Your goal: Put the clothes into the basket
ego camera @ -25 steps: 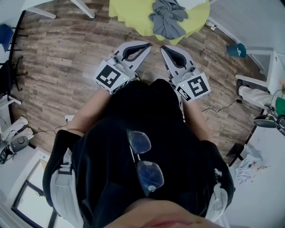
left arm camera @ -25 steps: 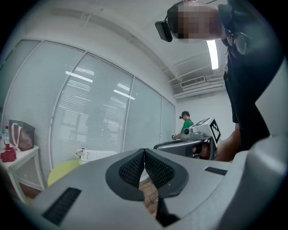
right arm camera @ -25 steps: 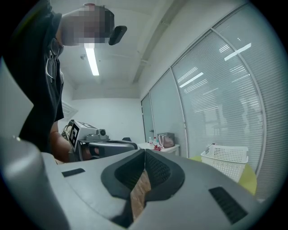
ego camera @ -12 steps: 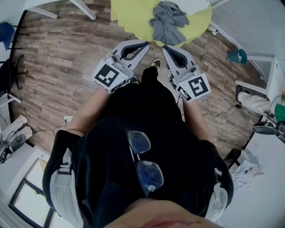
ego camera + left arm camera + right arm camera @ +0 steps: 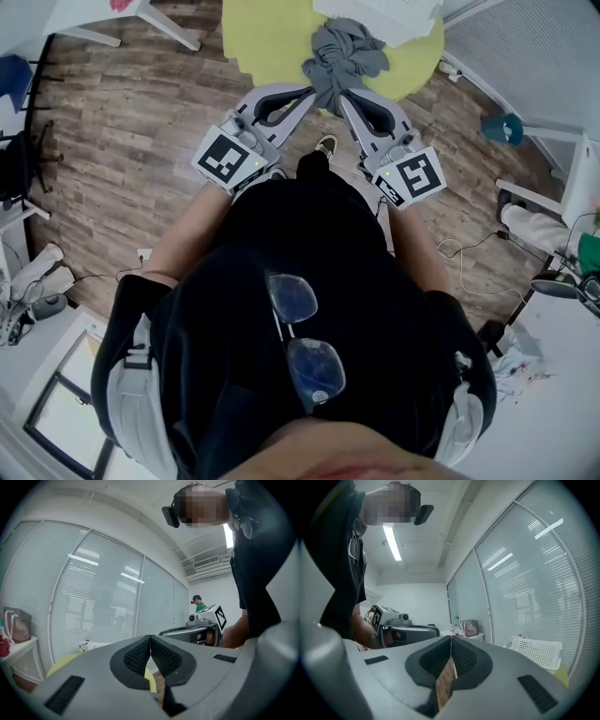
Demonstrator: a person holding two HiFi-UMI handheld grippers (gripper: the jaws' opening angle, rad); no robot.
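Note:
A crumpled pile of grey clothes [image 5: 342, 56] lies on a round yellow surface [image 5: 262, 33] at the top of the head view. A white perforated basket [image 5: 384, 11] stands just behind the pile and shows in the right gripper view too, the basket [image 5: 536, 652] at the right. My left gripper [image 5: 311, 91] and right gripper [image 5: 343, 97] are held side by side, pointing level at the pile, their tips at its near edge. Both are shut with nothing between the pads, as the left gripper [image 5: 150, 637] and right gripper [image 5: 451, 637] show in their own views.
Wood floor [image 5: 122, 122] lies around the yellow surface. White furniture legs [image 5: 169, 23] stand at the upper left. A teal object [image 5: 502, 127], cables [image 5: 469, 253] and a white table edge [image 5: 572, 178] are at the right. A person in green [image 5: 199, 604] stands far off.
The person has stepped toward the yellow surface with both grippers. The grey clothes, earlier well beyond the tips, now lie right at them. Both grippers stay shut.

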